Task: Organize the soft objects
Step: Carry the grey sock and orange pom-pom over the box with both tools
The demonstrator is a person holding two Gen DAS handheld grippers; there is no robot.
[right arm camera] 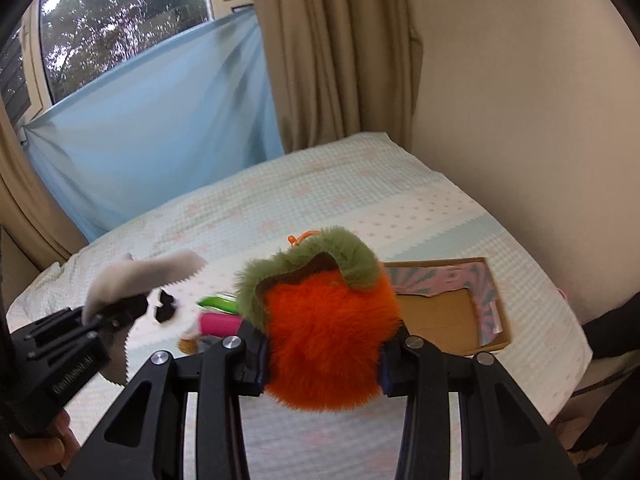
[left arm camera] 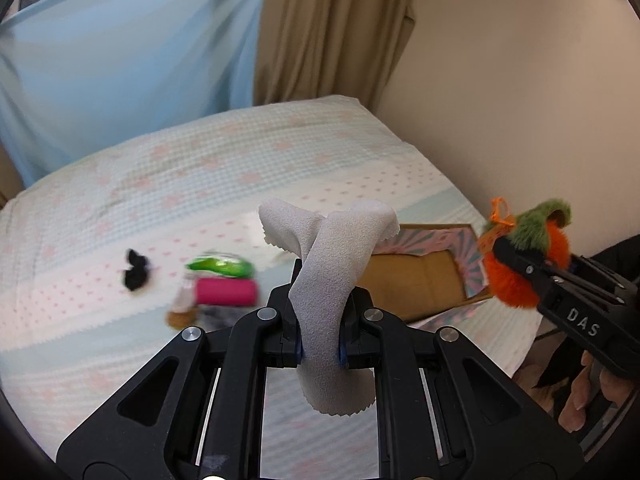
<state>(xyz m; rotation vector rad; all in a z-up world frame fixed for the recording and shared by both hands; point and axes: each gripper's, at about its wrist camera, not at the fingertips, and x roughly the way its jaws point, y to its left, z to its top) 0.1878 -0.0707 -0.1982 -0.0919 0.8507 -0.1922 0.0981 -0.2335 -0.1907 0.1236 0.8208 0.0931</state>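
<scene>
My left gripper (left arm camera: 320, 320) is shut on a white cloth (left arm camera: 332, 264) with zigzag edges, held above the bed; it also shows in the right wrist view (right arm camera: 136, 276). My right gripper (right arm camera: 322, 344) is shut on a fluffy orange plush fruit (right arm camera: 324, 336) with a green top and orange tag; it also shows in the left wrist view (left arm camera: 524, 256) at the right. An open cardboard box (left arm camera: 420, 280) with a pink-blue patterned rim lies on the bed, behind and between the grippers; it also shows in the right wrist view (right arm camera: 444, 312).
On the patterned bed cover (left arm camera: 200, 168) lie a black item (left arm camera: 136, 270), a green packet (left arm camera: 220, 266), a pink roll (left arm camera: 226, 292) and a brown item (left arm camera: 182, 316). A blue sheet (left arm camera: 120, 60), beige curtain (left arm camera: 332, 28) and wall (left arm camera: 520, 80) bound the bed.
</scene>
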